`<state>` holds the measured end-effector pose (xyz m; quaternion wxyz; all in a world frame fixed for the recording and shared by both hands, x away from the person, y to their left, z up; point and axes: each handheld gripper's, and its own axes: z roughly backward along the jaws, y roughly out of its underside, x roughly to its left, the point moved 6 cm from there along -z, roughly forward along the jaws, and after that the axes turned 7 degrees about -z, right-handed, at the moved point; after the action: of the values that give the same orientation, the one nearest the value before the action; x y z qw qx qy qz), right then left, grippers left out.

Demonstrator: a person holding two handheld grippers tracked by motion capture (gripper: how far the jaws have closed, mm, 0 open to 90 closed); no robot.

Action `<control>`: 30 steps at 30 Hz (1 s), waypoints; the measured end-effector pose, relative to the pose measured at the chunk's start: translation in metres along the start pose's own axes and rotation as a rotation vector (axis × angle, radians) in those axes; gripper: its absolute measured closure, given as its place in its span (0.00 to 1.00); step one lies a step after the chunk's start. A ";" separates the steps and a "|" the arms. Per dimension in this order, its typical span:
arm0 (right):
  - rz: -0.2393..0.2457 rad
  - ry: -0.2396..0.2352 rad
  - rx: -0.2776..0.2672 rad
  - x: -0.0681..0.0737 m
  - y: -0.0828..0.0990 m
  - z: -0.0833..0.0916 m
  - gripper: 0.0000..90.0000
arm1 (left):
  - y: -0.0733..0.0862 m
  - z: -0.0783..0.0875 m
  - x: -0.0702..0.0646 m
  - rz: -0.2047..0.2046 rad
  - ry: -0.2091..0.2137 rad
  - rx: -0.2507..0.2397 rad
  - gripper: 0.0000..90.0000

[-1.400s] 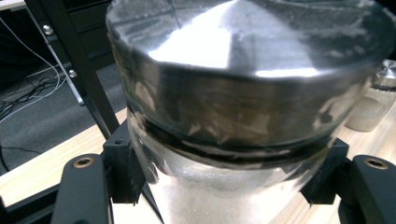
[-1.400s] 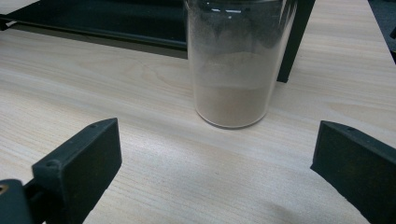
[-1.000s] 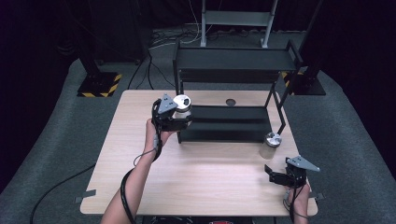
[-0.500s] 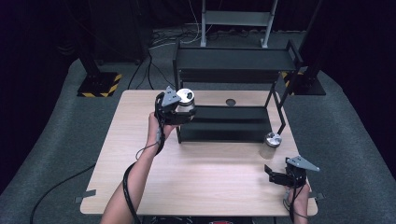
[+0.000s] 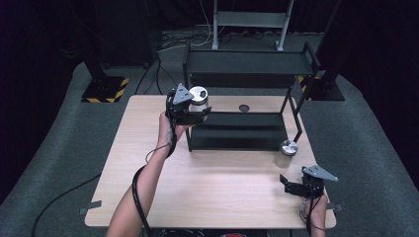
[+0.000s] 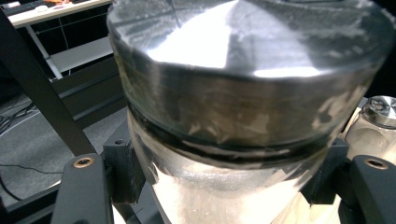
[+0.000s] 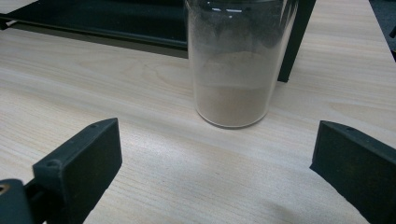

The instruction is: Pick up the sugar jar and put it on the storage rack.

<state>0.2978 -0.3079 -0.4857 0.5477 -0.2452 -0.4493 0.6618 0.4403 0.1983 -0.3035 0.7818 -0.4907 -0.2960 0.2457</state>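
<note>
Jar (image 5: pixel 199 97) with the metal lid sits clamped in your left claw (image 5: pixel 190 109), held up at the left end of the black rack (image 5: pixel 237 129), above its lower shelf. Risk: smooth glass, grip low on the body; tilt it and it may slip or knock the rack post. Contents unreadable behind the glare. Second jar (image 5: pixel 285 153) stands on the bench (image 5: pixel 207 187) by the rack's right leg; your right claw (image 5: pixel 296 186) waits open, short of it. Its lid is cut off in the right gripper view.
</note>
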 end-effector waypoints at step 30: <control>-0.003 -0.003 -0.006 -0.001 0.001 0.001 0.01 | -0.033 -0.001 0.014 -0.005 0.011 -0.015 0.34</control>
<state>0.2971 -0.3087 -0.4861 0.5473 -0.2451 -0.4528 0.6598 0.4539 0.1937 -0.2706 0.7803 -0.4971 -0.2948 0.2390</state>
